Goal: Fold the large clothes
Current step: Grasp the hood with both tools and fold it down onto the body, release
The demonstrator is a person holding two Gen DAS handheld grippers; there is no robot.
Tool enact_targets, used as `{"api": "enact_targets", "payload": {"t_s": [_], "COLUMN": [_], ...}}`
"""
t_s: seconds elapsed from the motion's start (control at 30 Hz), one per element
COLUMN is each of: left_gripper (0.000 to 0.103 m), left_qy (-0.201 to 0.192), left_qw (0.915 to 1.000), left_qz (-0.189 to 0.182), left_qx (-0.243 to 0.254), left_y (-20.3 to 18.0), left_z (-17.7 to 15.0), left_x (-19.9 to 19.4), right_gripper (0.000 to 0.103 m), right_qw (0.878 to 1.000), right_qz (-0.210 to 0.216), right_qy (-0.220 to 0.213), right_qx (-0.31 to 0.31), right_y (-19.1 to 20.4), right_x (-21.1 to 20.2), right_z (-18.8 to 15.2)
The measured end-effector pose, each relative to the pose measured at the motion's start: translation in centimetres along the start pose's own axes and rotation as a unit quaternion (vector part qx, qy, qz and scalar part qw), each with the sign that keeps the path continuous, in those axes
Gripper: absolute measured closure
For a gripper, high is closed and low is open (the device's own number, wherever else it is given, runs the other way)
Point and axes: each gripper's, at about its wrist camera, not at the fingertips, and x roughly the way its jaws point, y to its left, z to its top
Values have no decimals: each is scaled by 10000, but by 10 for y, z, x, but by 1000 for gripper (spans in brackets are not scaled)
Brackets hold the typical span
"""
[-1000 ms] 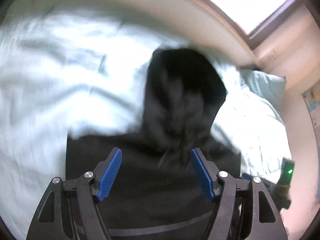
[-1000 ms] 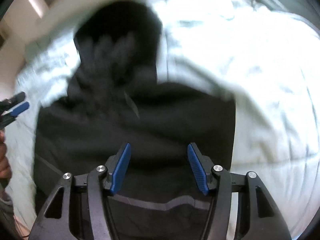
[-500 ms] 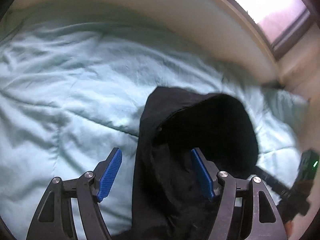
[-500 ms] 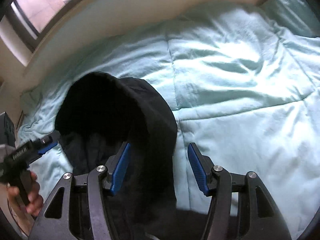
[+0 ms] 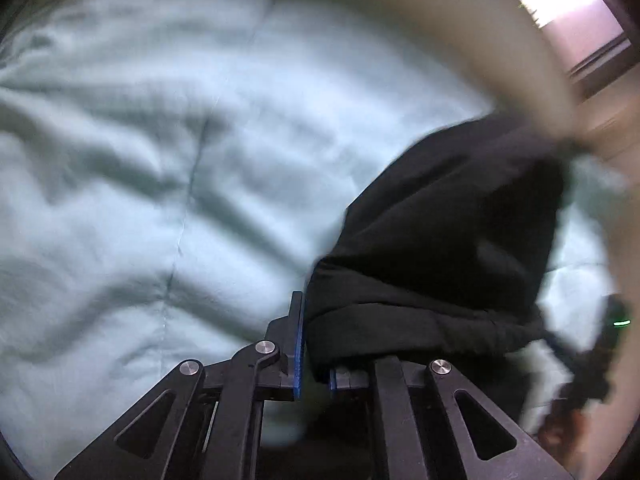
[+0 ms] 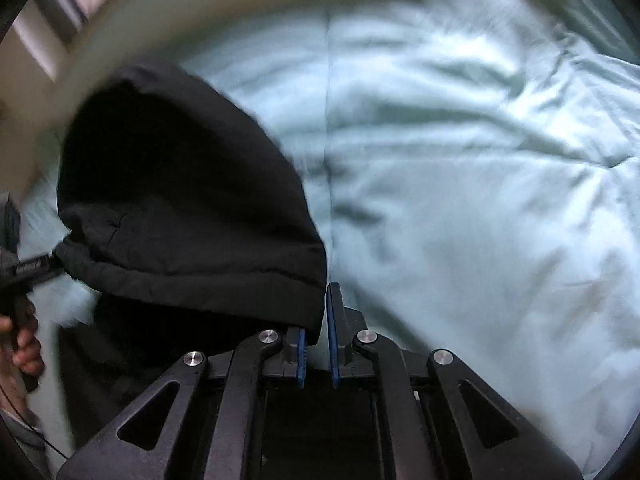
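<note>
A black hoodie lies on a pale green duvet. Its hood point(image 5: 448, 232) is lifted and stretched between my two grippers. My left gripper point(image 5: 314, 344) is shut on the hood's left edge, the black cloth pinched between its blue pads. My right gripper point(image 6: 317, 332) is shut on the hood's right edge point(image 6: 192, 200). In the right wrist view the left gripper point(image 6: 28, 268) shows at the far left, gripping the hood's other edge. The hoodie's body hangs below the hood and is mostly hidden.
The pale green duvet point(image 5: 160, 160) covers the bed and shows in the right wrist view point(image 6: 480, 160). A beige headboard point(image 5: 460, 20) and a window point(image 5: 560, 0) stand behind. The person's hand point(image 6: 24, 344) holds the left gripper.
Both grippers have shut on the two edges of the hood, where half a second ago they were open over it. The hood is now lifted off the duvet.
</note>
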Motion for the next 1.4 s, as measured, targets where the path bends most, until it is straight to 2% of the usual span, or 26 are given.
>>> {"api": "enact_targets", "payload": {"t_s": [0.03,0.1,0.17,0.27,0.3,0.33,0.4,0.47,0.53,0.57,0.63,0.67,0.73,0.77,0.8,0.83,0.87,0.9,1.0,1.07,1.13,1.23,1.33,1.4], "left_gripper": [86,85,85,81,80,80,80,79,77,71,65,63,62,62,62,62,62,62,62,62,62,62,62,62], "left_qy": [-55,-295,-365,-728,-813,-933,-1143,-1428,-1688,-1777,-1712,-1637,-1161,-944,-774,-443,-238,-232,-576,-690,-771,-867,-902,-904], "left_qw": [9997,9991,9987,9949,9935,9914,9872,9826,9788,9774,9781,9788,9858,9885,9908,9937,9951,9959,9943,9927,9909,9903,9896,9892], "left_qz": [91,82,29,-17,-9,20,93,101,6,-246,-407,-468,-584,-516,-262,155,199,138,-7,-64,-51,-50,-76,-108], "left_qx": [200,307,368,698,796,916,1106,1179,1162,1114,1109,1136,1067,1060,1079,1019,939,858,898,990,1101,1081,1116,1147], "left_y": [-3,-6,-7,-6,-6,-6,-6,-11,-23,-35,-57,-69,-82,-84,-83,-77,-71,-66,-66,-66,-66,-67,-66,-65], "left_z": [-2,-7,-10,-25,-30,-37,-44,-42,-29,-15,1,10,20,18,15,9,6,2,-3,-7,-12,-18,-18,-21], "left_x": [14,19,4,-38,-48,-63,-88,-112,-128,-130,-124,-110,-69,-52,-30,2,21,32,21,16,14,13,7,9], "right_gripper": [94,94,90,82,71,54,41,41,41,41,41,41,41,41,41,41,41,41,42,42,42,42,43,43], "right_qw": [9996,9993,9994,9991,9986,9980,9963,9923,9895,9888,9891,9899,9926,9939,9949,9953,9950,9948,9945,9898,9853,9793,9762,9807], "right_qz": [-39,-39,-3,242,384,464,480,627,799,874,883,850,739,696,638,545,493,471,451,662,759,1058,994,551], "right_qy": [248,346,307,181,85,-30,-352,-685,-890,-943,-937,-870,-573,-342,-125,132,279,268,-77,-704,-990,-1218,-1257,-1000], "right_qx": [-89,-96,-172,-307,-365,-429,-626,-817,-806,-759,-715,-728,-778,-779,-765,-789,-822,-864,-941,-1046,-1170,-1225,-1464,-1586], "right_y": [4,5,5,2,1,1,6,18,28,36,49,56,62,65,59,57,54,53,53,55,66,87,114,132], "right_x": [25,43,33,-3,-17,-30,-60,-86,-94,-93,-72,-60,-25,-5,16,36,52,58,45,12,-14,-29,-12,29], "right_z": [-2,-4,-3,-9,-12,-15,-17,-10,9,21,44,48,48,45,39,31,22,16,11,12,27,58,82,90]}}
